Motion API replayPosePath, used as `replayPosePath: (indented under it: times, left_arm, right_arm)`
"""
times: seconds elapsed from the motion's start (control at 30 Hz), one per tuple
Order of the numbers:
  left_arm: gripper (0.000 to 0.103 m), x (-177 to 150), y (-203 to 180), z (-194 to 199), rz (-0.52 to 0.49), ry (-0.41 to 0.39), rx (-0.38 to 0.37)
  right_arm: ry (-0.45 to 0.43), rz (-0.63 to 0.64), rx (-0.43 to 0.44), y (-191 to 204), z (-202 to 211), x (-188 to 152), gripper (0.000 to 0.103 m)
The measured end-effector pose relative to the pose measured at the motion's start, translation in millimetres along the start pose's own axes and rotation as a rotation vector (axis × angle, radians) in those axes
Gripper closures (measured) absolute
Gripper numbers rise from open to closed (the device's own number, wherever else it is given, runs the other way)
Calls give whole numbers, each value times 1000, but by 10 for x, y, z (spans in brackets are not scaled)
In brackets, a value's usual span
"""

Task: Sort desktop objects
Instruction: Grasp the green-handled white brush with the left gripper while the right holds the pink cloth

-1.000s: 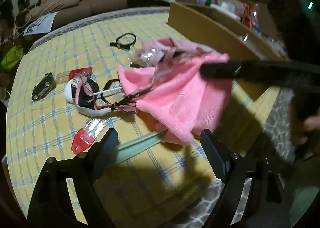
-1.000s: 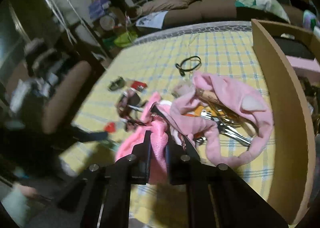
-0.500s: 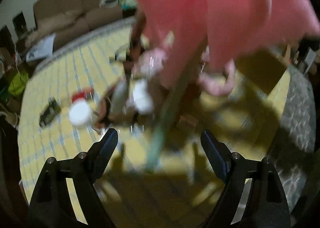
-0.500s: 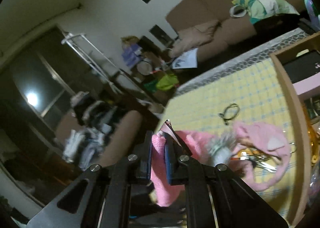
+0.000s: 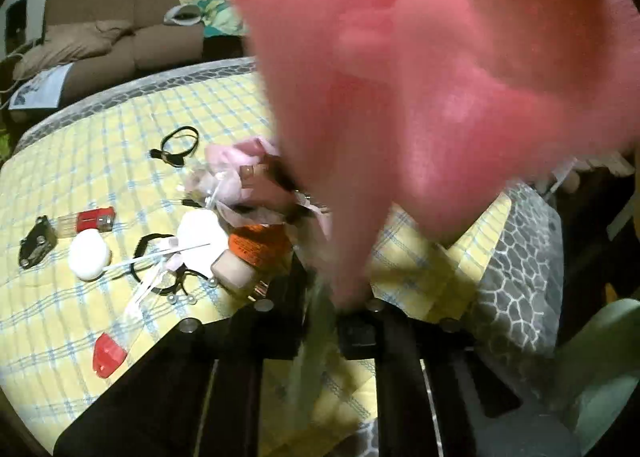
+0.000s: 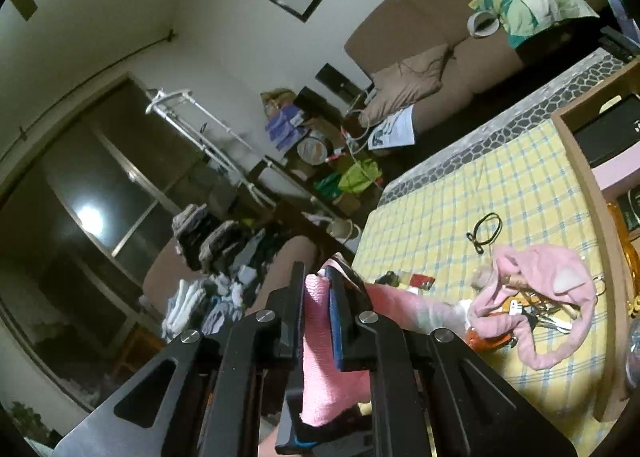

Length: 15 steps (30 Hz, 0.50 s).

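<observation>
A bright pink cloth (image 5: 440, 77) hangs in the air and fills the upper right of the left wrist view. My right gripper (image 6: 316, 281) is shut on its upper edge (image 6: 316, 357), raised above the table and pointing nearly level. My left gripper (image 5: 324, 305) is closing its jaws on the cloth's lower tip, with a blurred pale green strip (image 5: 316, 321) beside it. On the yellow checked tablecloth (image 5: 80, 161) lie a white round lid (image 5: 89, 255), a red lighter (image 5: 94, 219), a black clip (image 5: 36, 243), a black hair tie (image 5: 180, 145) and an orange item (image 5: 256, 245).
A pale pink garment (image 6: 536, 297) with keys (image 6: 548, 317) in it lies near a wooden box wall (image 6: 592, 193) at the table's right. A red-capped clear piece (image 5: 108, 355) sits near the front edge. A brown sofa (image 5: 120, 37) stands behind the table.
The right gripper rose and tilted up, lifting the pink cloth off the table and uncovering items beneath it. The left jaws went from wide apart to closed on the cloth's lower end.
</observation>
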State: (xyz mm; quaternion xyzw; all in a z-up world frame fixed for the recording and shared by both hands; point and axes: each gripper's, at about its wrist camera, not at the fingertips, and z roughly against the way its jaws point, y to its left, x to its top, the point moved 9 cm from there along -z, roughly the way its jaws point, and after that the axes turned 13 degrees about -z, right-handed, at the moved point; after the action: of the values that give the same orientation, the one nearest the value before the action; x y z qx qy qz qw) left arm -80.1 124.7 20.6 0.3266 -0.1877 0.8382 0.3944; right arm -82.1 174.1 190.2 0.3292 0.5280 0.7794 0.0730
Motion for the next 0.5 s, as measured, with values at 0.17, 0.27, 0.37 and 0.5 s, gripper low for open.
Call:
replayPosePath:
  times: [0.17,0.27,0.37,0.5]
  left_arm:
    - [94,-65,-136,82,8,27,-13]
    - [94,-207,-262,100,14,67,-22]
    - [94,-274,-216,150,50,77,-18]
    - [94,-398,-148,217,121,84,-50]
  right_arm:
    - [-42,-36,17,23,151,192,93]
    - [-70,4,-6,195,274,385,94]
    - [-7,102,-142,273,248,411,93]
    - [154,167,-380,-112,23,64,26]
